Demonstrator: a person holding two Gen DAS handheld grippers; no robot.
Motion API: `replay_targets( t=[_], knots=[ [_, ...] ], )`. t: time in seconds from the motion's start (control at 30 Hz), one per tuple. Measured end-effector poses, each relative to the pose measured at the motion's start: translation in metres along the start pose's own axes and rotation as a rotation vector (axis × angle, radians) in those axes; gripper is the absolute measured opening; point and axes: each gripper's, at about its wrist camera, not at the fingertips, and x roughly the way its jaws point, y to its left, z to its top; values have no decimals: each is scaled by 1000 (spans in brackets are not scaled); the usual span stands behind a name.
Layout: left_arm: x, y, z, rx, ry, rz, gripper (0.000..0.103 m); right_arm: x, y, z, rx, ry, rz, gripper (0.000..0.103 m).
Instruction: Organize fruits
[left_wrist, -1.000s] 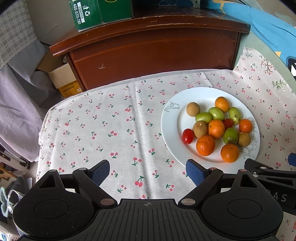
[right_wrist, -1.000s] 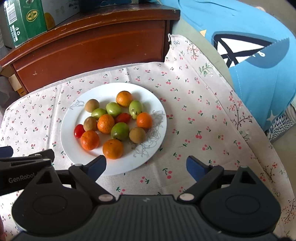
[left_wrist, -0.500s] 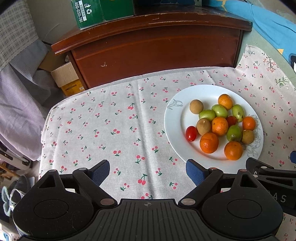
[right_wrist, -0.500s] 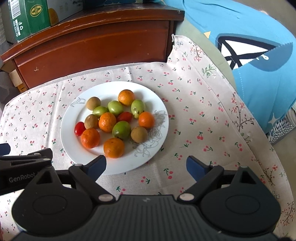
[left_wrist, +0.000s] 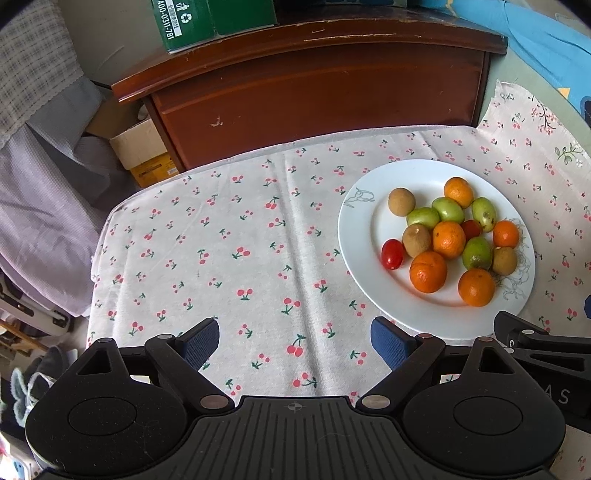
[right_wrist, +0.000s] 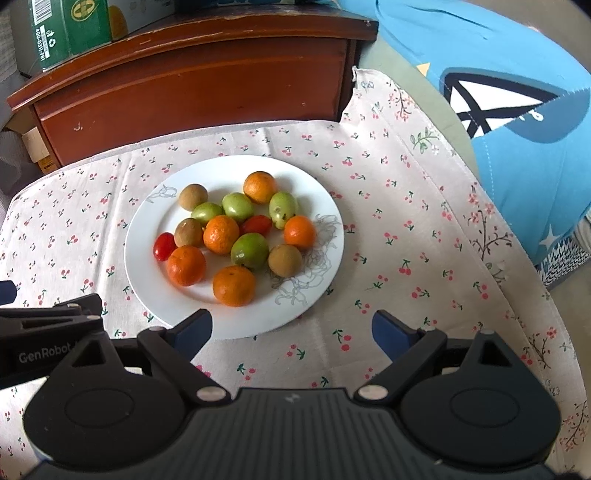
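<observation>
Fruit sits piled on a white plate (right_wrist: 147, 266) on a cherry-print cloth (left_wrist: 221, 240): five oranges (right_wrist: 233, 285), four green fruits (right_wrist: 249, 250), three brown ones (right_wrist: 284, 260) and two red tomatoes (right_wrist: 164, 246), all touching or close together. Left gripper (left_wrist: 295, 338) hangs over bare cloth beside the plate, jaws wide and empty. Right gripper (right_wrist: 291, 328) hangs over the plate's near rim, jaws wide and empty too

Green carton (left_wrist: 218, 22) cut off by top edge, its small print unreadable, plate (right_wrist: 236, 325) near rim hidden behind right gripper finger (right_wrist: 192, 328), second cherry tomato (right_wrist: 256, 224) half buried among fruit.
</observation>
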Motion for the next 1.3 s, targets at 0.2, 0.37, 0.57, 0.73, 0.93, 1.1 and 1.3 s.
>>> replay_targets(
  t=[0.2, 0.37, 0.57, 0.73, 0.93, 1.1, 1.3],
  knots=[
    [-2, 5, -9, -3, 6, 12, 90, -3, 5, -6, -16, -1, 0, 93],
    [-1, 10, -19, -13, 24, 23, 90, -4, 12, -15, -34, 1, 1, 93],
    [-4, 18, -31, -33, 27, 31, 90, -7, 21, -24, -65, -5, 5, 93],
    [-7, 25, -40, -48, 33, 31, 90, -11, 28, -31, -86, -16, 18, 93],
    [-8, 38, -54, -73, 42, 30, 91, -12, 32, -44, -91, -35, 73, 94],
    [-6, 48, -65, -92, 50, 36, 91, -9, 37, -63, -87, -37, 115, 94],
    [-7, 62, -76, -123, 48, 34, 91, -9, 45, -89, -92, -74, 143, 94]
  ],
)
